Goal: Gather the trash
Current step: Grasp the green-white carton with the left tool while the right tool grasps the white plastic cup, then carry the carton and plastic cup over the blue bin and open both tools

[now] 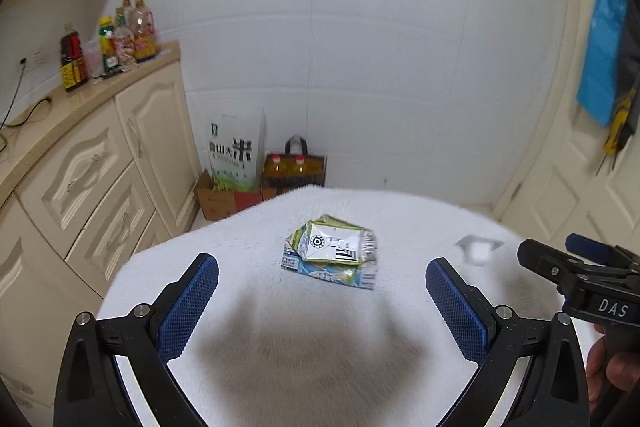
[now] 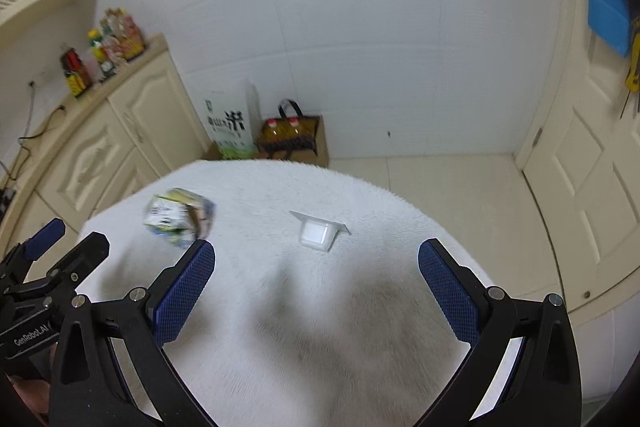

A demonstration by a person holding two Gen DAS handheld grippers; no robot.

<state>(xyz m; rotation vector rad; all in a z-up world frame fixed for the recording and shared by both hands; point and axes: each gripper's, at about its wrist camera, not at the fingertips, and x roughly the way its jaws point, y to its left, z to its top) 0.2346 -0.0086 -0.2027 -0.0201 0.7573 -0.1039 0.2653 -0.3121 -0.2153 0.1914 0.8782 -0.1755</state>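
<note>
On the white fluffy table (image 1: pixel 248 307), your left gripper (image 1: pixel 322 285) stands spread wide before the crumpled wrappers (image 1: pixel 332 253); your right gripper (image 2: pixel 316 269) (equally spread) faces the clear plastic cup (image 2: pixel 318 233), well inside the table's far edge.

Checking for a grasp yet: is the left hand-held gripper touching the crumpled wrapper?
Apart. The left wrist view shows the left hand-held gripper open, with white cloth visible between both pads and the crumpled wrapper.
</note>
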